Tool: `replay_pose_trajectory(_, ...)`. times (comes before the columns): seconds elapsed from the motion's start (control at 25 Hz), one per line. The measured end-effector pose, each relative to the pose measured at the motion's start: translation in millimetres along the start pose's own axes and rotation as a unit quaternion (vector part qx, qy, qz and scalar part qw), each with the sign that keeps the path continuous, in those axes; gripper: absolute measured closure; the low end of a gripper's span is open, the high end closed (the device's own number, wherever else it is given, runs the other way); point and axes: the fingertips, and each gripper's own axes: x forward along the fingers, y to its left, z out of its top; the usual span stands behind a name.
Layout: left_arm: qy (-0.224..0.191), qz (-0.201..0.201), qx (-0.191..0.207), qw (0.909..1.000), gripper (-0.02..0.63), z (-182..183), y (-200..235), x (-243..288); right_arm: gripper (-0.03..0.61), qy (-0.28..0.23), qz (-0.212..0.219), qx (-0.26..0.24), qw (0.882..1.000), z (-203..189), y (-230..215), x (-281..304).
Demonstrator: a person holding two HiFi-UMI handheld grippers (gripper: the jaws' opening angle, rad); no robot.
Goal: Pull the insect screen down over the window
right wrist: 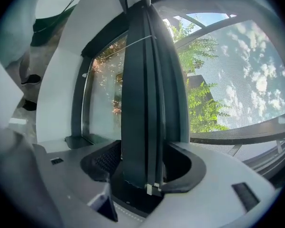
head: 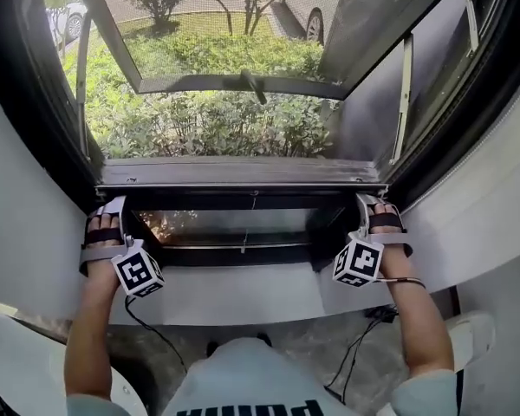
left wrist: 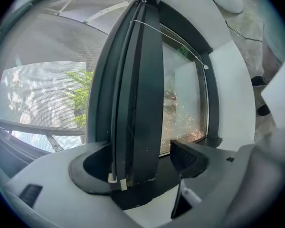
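The insect screen's grey pull bar (head: pixel 243 173) runs across the window opening, and its fine mesh (head: pixel 217 68) is stretched above it. My left gripper (head: pixel 113 204) is at the bar's left end and my right gripper (head: pixel 364 202) at its right end. In the left gripper view the dark bar (left wrist: pixel 137 94) passes between the jaws of the left gripper (left wrist: pixel 137 160), with mesh (left wrist: pixel 38 94) to its left. The right gripper (right wrist: pixel 142 167) has its jaws closed against the bar (right wrist: pixel 145 94), with mesh (right wrist: pixel 247 94) to the right.
Beyond the mesh an outward-opened window sash (head: pixel 243 83) hangs over shrubs. A fixed glass pane (head: pixel 234 225) sits below the bar, above a white sill (head: pixel 234 293). Dark frame sides flank both grippers. Cables (head: pixel 364 319) lie on the floor.
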Motion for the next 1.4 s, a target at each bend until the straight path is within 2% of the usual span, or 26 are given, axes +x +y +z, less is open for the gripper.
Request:
replay_pose_trajectory(0.24, 0.008, 0.043, 0.001, 0.999, 0.241, -5.4, 6.0, 4.1, 0.302, 0.003, -0.09, 0.013, 0.996, 6.5, -2.8, 16.1)
replay_pose_trajectory(0.32, 0.0, 0.044, -0.004, 0.999, 0.242, -2.7, 6.4, 4.4, 0.302, 0.002, -0.09, 0.001, 0.996, 4.8, -3.3, 16.0)
replay_pose_trajectory(0.4, -0.011, 0.041, -0.012, 0.9991, 0.242, -0.9, 6.2, 3.2, 0.302, 0.004, -0.069, -0.012, 0.998, 3.5, -3.5, 13.1)
replay_pose_trajectory(0.48, -0.022, 0.034, -0.037, 0.9985, 0.242, 1.5, 8.1, 1.3, 0.302, 0.002, -0.039, 0.004, 0.999, 4.2, -4.6, 10.2)
replay_pose_trajectory(0.56, -0.033, 0.027, -0.075, 0.9962, 0.245, 4.8, 12.4, -2.8, 0.302, -0.004, -0.019, 0.041, 0.999, 4.7, -6.9, 6.3)
replay_pose_trajectory(0.64, -0.045, 0.022, -0.118, 0.9918, 0.245, 8.1, 17.5, -10.7, 0.302, -0.008, -0.018, 0.084, 0.996, 3.6, -10.9, -0.2)
replay_pose_trajectory(0.72, -0.068, 0.025, -0.17, 0.9828, 0.247, 12.4, 23.5, -23.9, 0.302, -0.015, -0.033, 0.138, 0.99, 2.3, -16.7, -11.3)
replay_pose_trajectory(0.76, -0.086, 0.028, -0.206, 0.9744, 0.252, 15.4, 26.3, -32.3, 0.302, -0.022, -0.043, 0.168, 0.985, 2.8, -18.9, -18.5)
replay_pose_trajectory(0.8, -0.109, 0.027, -0.25, 0.9617, 0.266, 19.0, 28.3, -41.1, 0.302, -0.031, -0.05, 0.203, 0.977, 5.0, -20.0, -26.5)
replay_pose_trajectory(0.84, -0.134, 0.023, -0.301, 0.9438, 0.297, 22.9, 29.5, -49.8, 0.302, -0.044, -0.054, 0.242, 0.968, 9.5, -20.1, -34.9)
replay_pose_trajectory(0.92, -0.182, 0.006, -0.406, 0.8954, 0.393, 29.8, 30.1, -66.1, 0.302, -0.081, -0.051, 0.332, 0.938, 26.3, -16.6, -52.3)
replay_pose_trajectory(0.96, -0.204, -0.004, -0.452, 0.8686, 0.442, 32.8, 29.6, -73.3, 0.302, -0.103, -0.044, 0.379, 0.918, 37.5, -13.3, -61.1)
replay_pose_trajectory(1.04, -0.241, -0.022, -0.522, 0.8177, 0.547, 38.5, 25.5, -85.4, 0.306, -0.145, -0.029, 0.469, 0.871, 58.9, -5.5, -77.9)
replay_pose_trajectory(1.08, -0.257, -0.029, -0.547, 0.7963, 0.576, 40.8, 21.0, -90.3, 0.331, -0.16, -0.025, 0.51, 0.845, 67.1, -1.2, -85.5)
replay_pose_trajectory(1.12, -0.27, -0.036, -0.565, 0.7787, 0.6, 42.6, 15.4, -94.4, 0.381, -0.171, -0.023, 0.549, 0.818, 73.2, 3.3, -92.2)
replay_pose_trajectory(1.2, -0.29, -0.049, -0.588, 0.7535, 0.6, 46.8, 3.4, -100.6, 0.525, -0.181, -0.022, 0.62, 0.764, 80.7, 13.1, -103.4)
replay_pose_trajectory(1.24, -0.298, -0.056, -0.596, 0.7435, 0.6, 49.9, -2.8, -103.7, 0.571, -0.182, -0.021, 0.647, 0.74, 83.6, 18.5, -108.8)
replay_pose_trajectory(1.28, -0.305, -0.064, -0.603, 0.7349, 0.6, 53.6, -9.6, -106.9, 0.571, -0.182, -0.022, 0.665, 0.724, 86.9, 24.1, -114.3)
replay_pose_trajectory(1.32, -0.31, -0.07, -0.607, 0.7287, 0.6, 57.7, -17.1, -110.0, 0.572, -0.182, -0.023, 0.674, 0.715, 91.4, 29.9, -119.5)
replay_pose_trajectory(1.4, -0.315, -0.079, -0.605, 0.7268, 0.6, 67.0, -33.0, -114.6, 0.572, -0.185, -0.026, 0.678, 0.711, 103.7, 40.3, -127.9)
